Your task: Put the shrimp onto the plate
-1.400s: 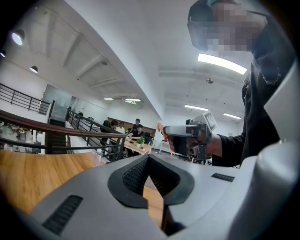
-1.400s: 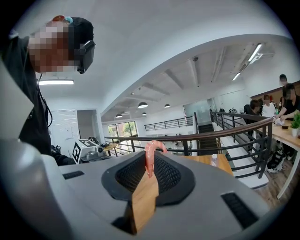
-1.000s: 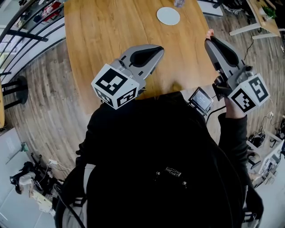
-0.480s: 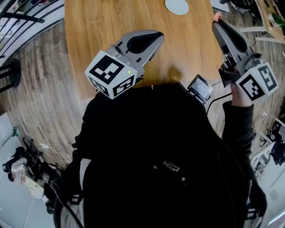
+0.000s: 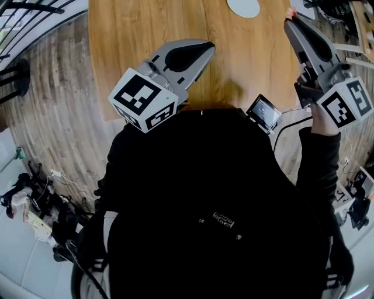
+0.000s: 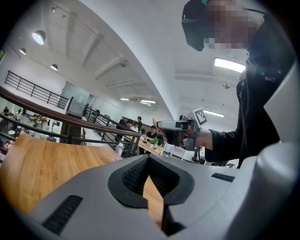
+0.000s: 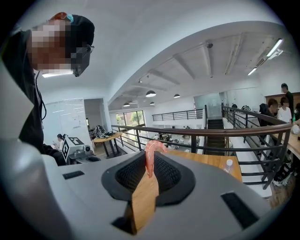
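The right gripper point(image 5: 290, 18) pinches a curled pink shrimp point(image 7: 150, 159) at its jaw tips, by the far right edge of the brown wooden table point(image 5: 146, 47); the small round white plate point(image 5: 243, 6) lies near, to its left; the left gripper point(image 5: 205, 47) hovers with jaws pressed together, empty.

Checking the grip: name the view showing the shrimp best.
Right gripper view: the shrimp stands close up, pinched in the right gripper. Head view shows only a pink tip; left gripper view, too small to tell.

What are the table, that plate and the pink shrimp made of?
Table: wood, with visible grain and a satin sheen.
Plate: pale and smooth, maybe ceramic or plastic; too small to tell.
Shrimp: glossy pink, stiffly curled, likely a plastic or rubber replica.
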Motion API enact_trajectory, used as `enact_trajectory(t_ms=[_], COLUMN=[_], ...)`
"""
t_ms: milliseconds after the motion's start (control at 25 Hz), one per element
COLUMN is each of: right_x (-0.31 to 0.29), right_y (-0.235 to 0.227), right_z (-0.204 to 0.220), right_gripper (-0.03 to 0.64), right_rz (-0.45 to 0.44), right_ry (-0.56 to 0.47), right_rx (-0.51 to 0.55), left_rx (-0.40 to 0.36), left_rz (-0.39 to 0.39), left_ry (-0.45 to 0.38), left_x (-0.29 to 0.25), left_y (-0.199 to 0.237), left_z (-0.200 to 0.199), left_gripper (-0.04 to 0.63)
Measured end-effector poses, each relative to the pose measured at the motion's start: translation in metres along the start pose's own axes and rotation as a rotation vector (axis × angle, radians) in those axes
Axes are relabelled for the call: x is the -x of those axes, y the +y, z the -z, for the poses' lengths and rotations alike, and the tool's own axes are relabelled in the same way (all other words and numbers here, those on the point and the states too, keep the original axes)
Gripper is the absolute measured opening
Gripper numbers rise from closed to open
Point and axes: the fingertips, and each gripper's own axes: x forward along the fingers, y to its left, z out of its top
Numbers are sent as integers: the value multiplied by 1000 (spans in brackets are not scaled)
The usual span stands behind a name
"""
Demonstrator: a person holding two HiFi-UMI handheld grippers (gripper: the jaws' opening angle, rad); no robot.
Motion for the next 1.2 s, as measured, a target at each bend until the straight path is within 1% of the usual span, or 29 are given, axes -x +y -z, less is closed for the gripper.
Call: enact_trajectory(t_ms=[80,160,360,480,560,760,1000,1200], right_x=[-13,-28,-29,-46,-48,-40,-45,-52], right_y=[-9,-17,-28,-32,-34,-45,-61,-71], right_z=[-19,-21,-8,-11,-9,4,13,24], right_gripper=[66,66,66,66,66,66,66,66], right_rz=[-5,-16,-39,-52,-57,-66,-65,-65], right_ry=[17,20,32,39,46,56,73,97], right_rx=[28,22,18,17,22,27,38,40], left_rx=[22,30,46,67,74,79,93,95], left_rz=[-21,-44,-81,-114,-129,-152,-179,-181], left_ry=[-15,-10,26,26,23,27,37,62], left_x=[-2,2,9,17,19,17,17,13], left_y=[10,22,14,26,26,9,7,7], left_z=[-16,-17,-2,-4,-5,4,7,18], left_gripper=[5,6,6,5,5,5,6,5])
